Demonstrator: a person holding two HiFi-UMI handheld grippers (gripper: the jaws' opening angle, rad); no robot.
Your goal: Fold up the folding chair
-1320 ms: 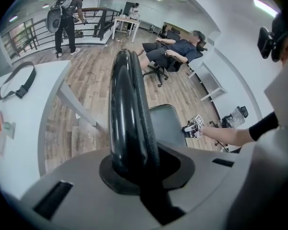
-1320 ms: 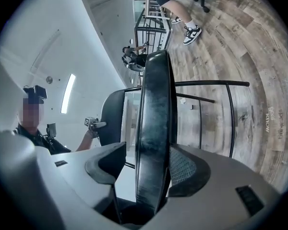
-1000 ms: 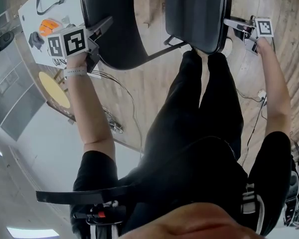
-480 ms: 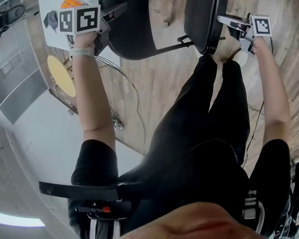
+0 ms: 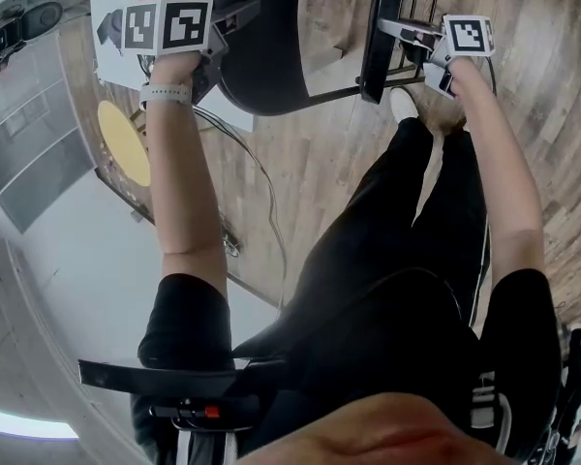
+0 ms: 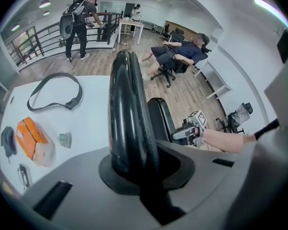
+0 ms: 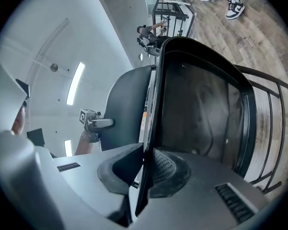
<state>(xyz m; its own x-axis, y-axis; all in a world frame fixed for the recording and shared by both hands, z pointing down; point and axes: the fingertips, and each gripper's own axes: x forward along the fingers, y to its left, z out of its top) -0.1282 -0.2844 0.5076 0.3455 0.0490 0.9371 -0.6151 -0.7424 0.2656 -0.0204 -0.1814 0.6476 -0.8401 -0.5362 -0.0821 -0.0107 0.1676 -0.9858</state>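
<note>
The black folding chair stands in front of me in the head view. Its rounded backrest is at the top centre and its seat is tipped up, edge-on. My left gripper is shut on the backrest's thick rim. My right gripper has just been closing, with the seat's thin edge between its jaws; the pads now press on that edge. In the right gripper view the seat's underside fills the middle and the backrest stands just behind it.
A white table beside the chair holds an orange pack and a black strap. A yellow disc and cables lie on the wooden floor. My legs stand right behind the chair. People are at a railing farther off.
The seat has swung from lying flat to edge-on, toward the backrest. My right gripper has moved left and up with it and has closed. The left gripper has shifted a little with the backrest.
</note>
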